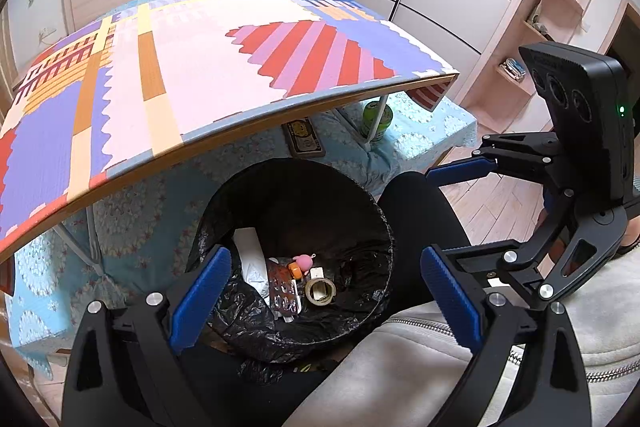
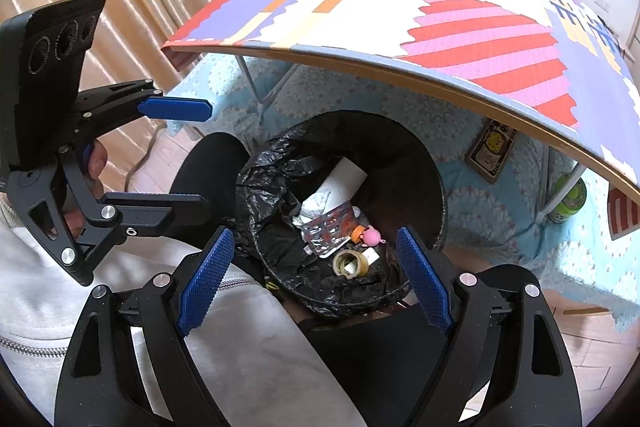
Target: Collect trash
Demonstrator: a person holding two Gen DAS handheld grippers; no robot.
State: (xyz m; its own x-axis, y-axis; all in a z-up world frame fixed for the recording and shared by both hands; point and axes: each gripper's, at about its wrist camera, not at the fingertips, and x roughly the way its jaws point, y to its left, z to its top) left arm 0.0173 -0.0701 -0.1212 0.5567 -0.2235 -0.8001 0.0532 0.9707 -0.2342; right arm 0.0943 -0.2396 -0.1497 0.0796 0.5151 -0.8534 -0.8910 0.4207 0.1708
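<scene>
Both the left gripper (image 1: 326,291) and right gripper (image 2: 316,277) are held wide and empty above the black-lined round trash bin (image 1: 372,223), beside the table's (image 1: 208,67) near edge.

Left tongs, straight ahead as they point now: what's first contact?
Probably the trash inside the black-lined bin: the open left tongs frame the blister pack and tape roll. Nothing in between shows; depth is unclear.
</scene>
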